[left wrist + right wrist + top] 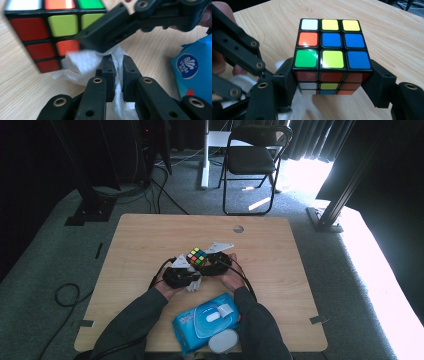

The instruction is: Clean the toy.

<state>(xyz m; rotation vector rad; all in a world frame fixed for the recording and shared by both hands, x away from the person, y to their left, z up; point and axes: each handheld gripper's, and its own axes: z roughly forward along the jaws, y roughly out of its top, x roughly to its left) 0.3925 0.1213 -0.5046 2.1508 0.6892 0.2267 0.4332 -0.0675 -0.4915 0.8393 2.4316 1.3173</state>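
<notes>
My right gripper (332, 82) clamps a scrambled Rubik's cube (331, 46), sitting squarely upright, with no long axis. My left gripper (118, 72) pinches a crumpled white tissue (82, 62) against the cube's side.

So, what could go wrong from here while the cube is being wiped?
1. The right tool clamps the puzzle cube only by two opposite side faces. A firm push from the wipe could twist a layer or make the cube slip out.
2. The left tool pinches just a thin fold of the white wipe, so the wipe could tear or pull free.
3. The two tools sit very close together at the cube, so their black links could knock each other.
</notes>
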